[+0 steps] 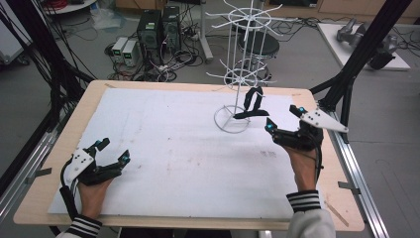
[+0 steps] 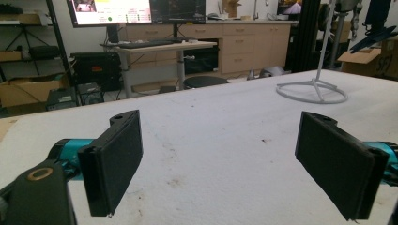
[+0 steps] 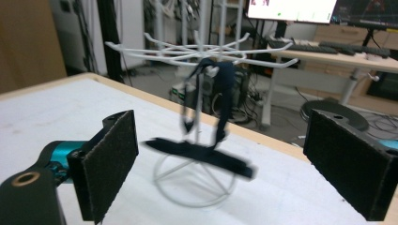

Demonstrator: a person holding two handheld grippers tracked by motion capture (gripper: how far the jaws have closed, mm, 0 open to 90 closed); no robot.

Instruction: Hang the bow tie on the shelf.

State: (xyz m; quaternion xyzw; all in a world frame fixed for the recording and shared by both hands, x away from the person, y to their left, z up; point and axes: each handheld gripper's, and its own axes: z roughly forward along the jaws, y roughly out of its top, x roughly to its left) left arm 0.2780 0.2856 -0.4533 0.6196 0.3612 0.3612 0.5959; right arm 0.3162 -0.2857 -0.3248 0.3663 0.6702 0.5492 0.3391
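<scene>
You hung the black strap [image 1: 253,103] on the white wire rack [image 1: 241,74] at one o'clock, right tongs [image 1: 284,118] spread, so retreating straight kept it unsnagged.

High cam overhead; gripper cams low, share rack [image 1: 242,74].

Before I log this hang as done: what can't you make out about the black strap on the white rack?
- Black strap: blurred in the right gripper view, so its type is unclear.
- Its catch on the white rack: too small in the high view to confirm the hook.
- Strap's lower end: touching the table or hanging free, unclear.
</scene>
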